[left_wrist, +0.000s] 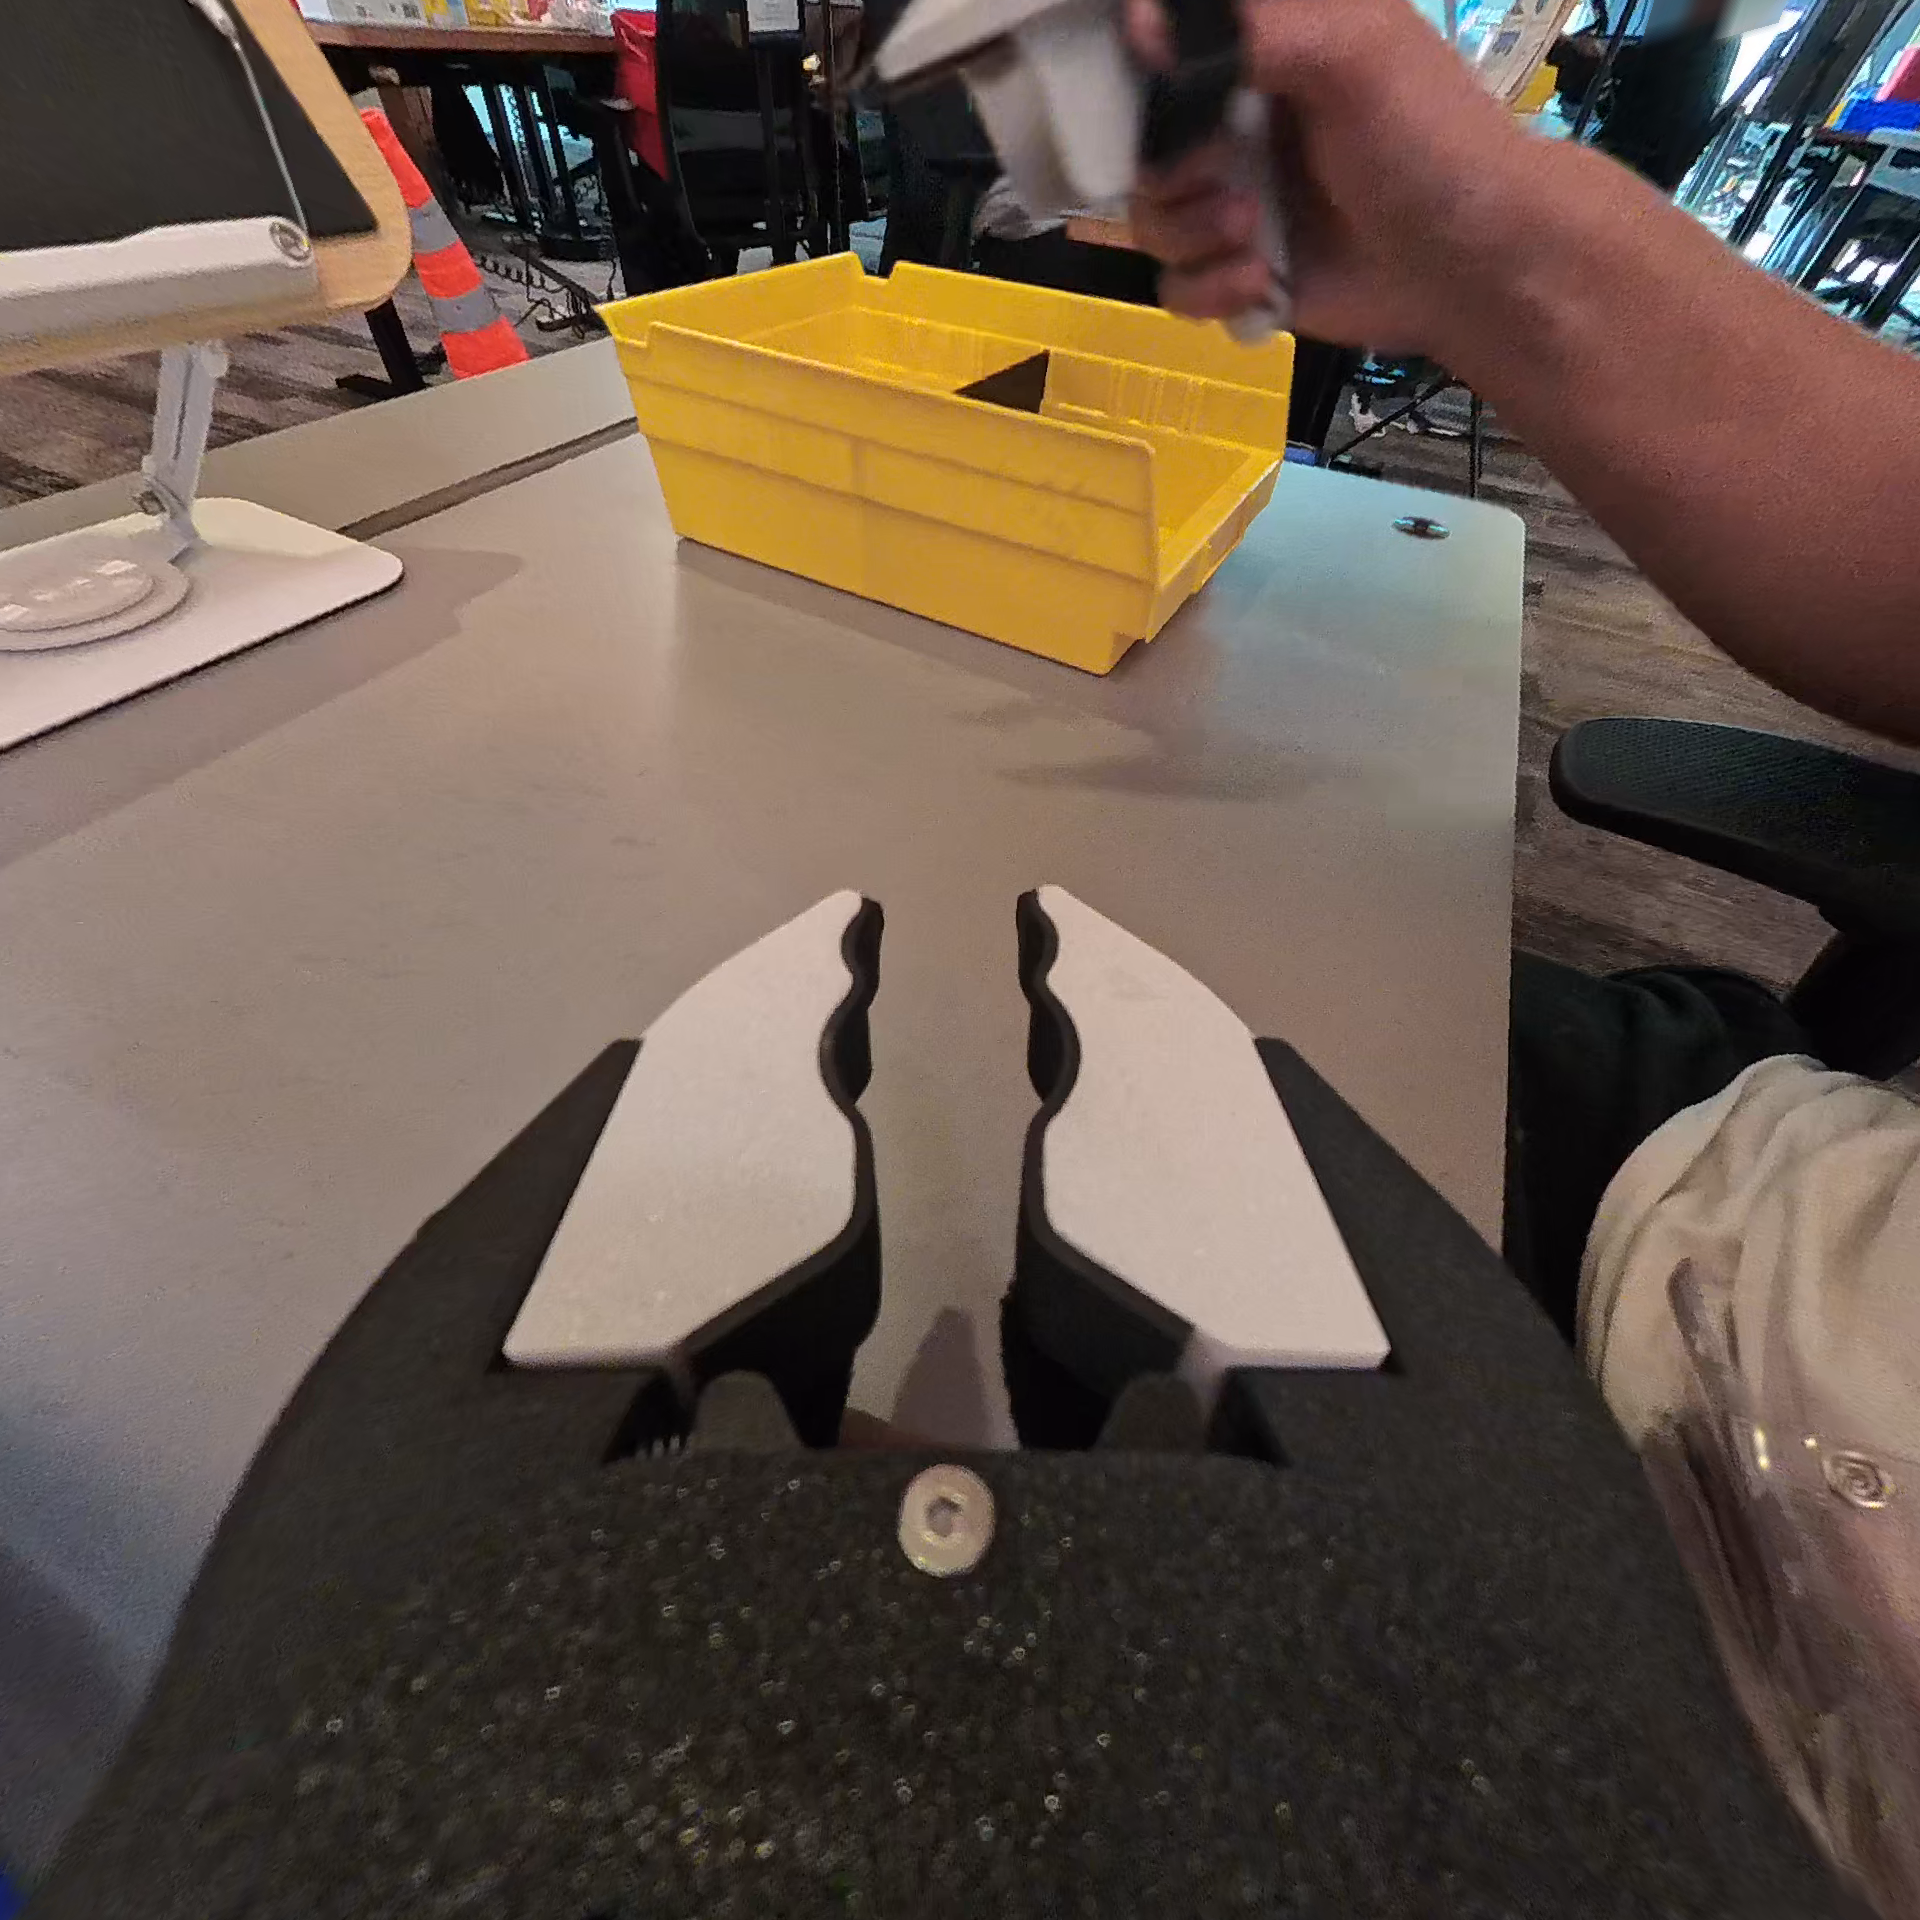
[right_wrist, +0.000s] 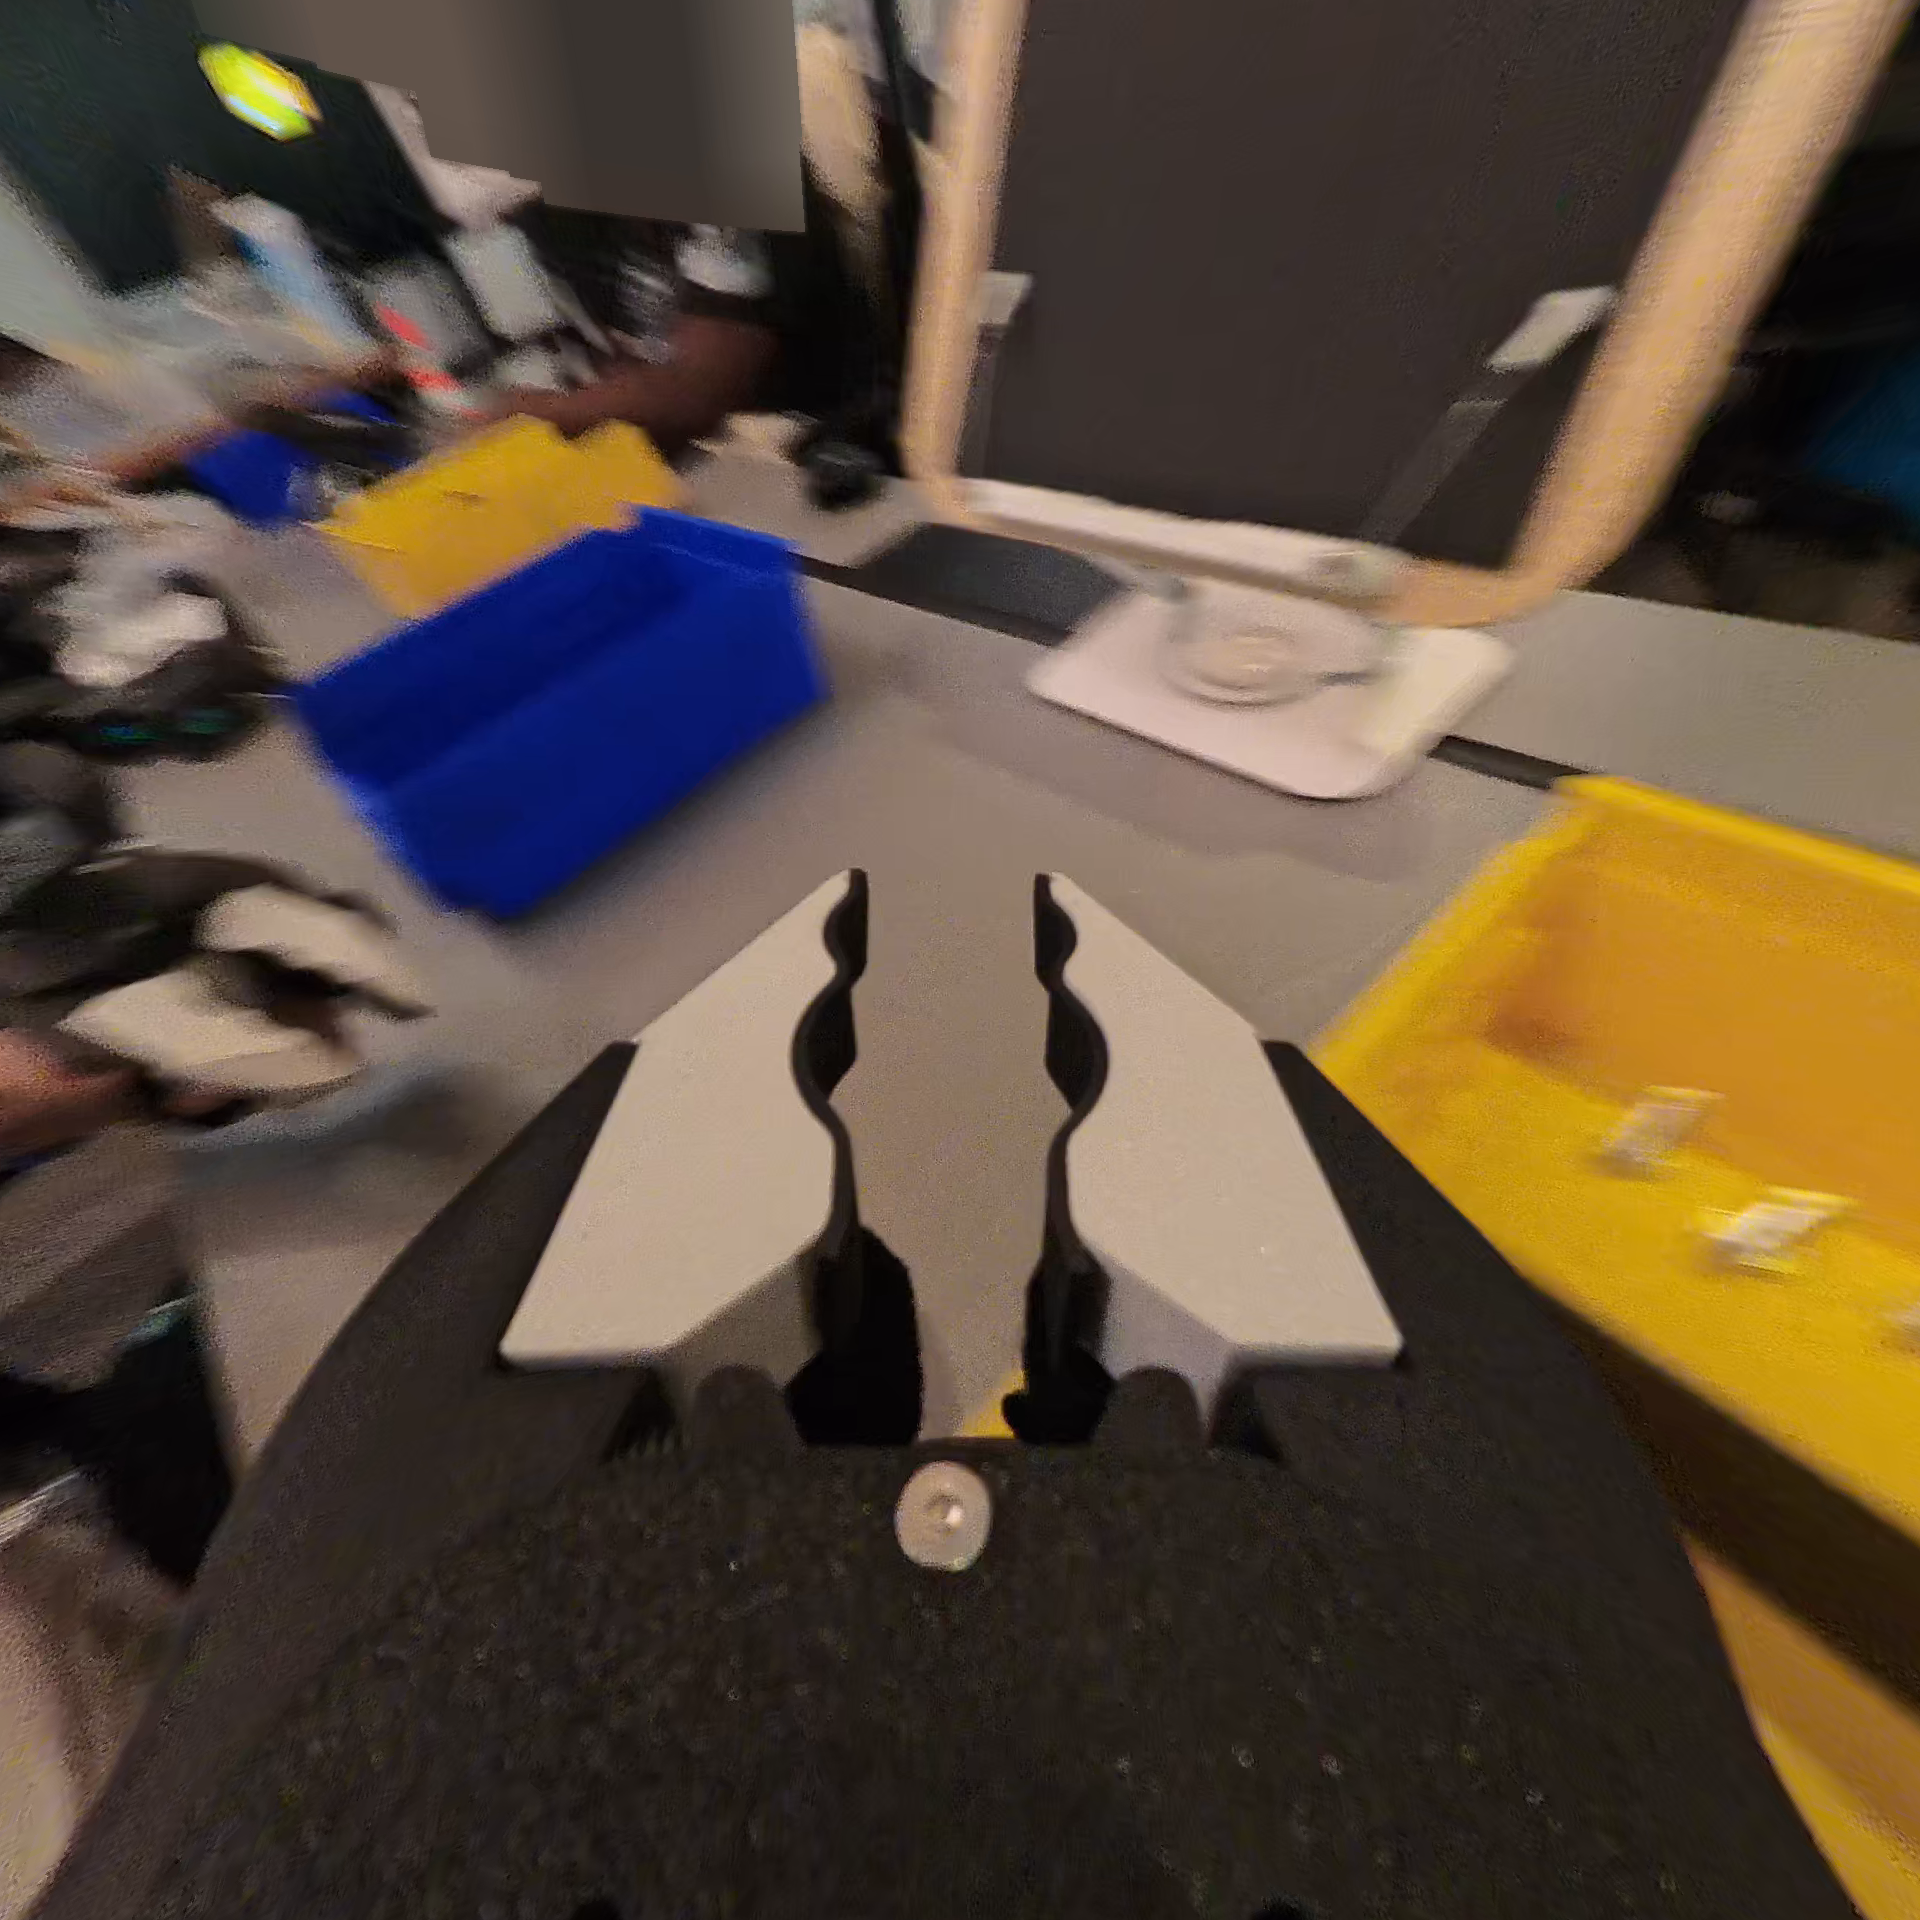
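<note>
Right wrist view: one blue bin (right_wrist: 561, 696), two yellow bins (right_wrist: 1662, 1091).

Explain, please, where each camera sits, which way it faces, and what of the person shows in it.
Left wrist view: sits on the left gripper, low over the grey table, facing a yellow bin; it shows the person's hand holding the other gripper above the bin, and a forearm.
Right wrist view: sits on the right gripper, raised and angled down, facing a blue bin; blurred, no clear body part.
Shared: the yellow bin, the table and a white stand base. Both grippers' fingers are apart and empty.
</note>
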